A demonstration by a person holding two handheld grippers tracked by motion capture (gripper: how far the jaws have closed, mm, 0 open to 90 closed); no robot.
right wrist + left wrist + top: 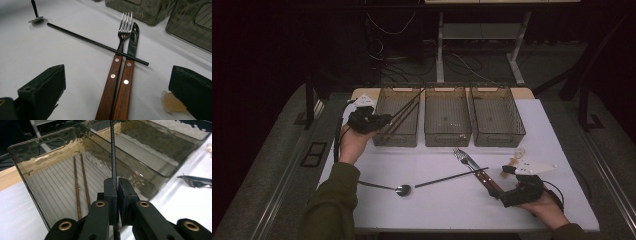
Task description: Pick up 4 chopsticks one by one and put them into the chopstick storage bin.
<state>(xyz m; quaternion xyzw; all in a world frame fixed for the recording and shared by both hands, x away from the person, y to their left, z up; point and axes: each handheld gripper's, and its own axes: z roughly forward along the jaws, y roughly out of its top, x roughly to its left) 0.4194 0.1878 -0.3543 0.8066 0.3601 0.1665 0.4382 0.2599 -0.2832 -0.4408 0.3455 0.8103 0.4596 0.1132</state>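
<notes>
A: What could go wrong?

B: My left gripper [117, 192] is clamped on one black chopstick [113, 157] above the left bin [396, 117] at ten o'clock; tilted, it could slip and miss.

A: And the count?

B: Near first: my right gripper [117, 100] gapes empty over one fork [120, 50] and one knife [131, 60], one black chopstick across them [95, 43], one spoon [402, 189]; beyond, three bins, two brown chopsticks [81, 182] inside.
</notes>
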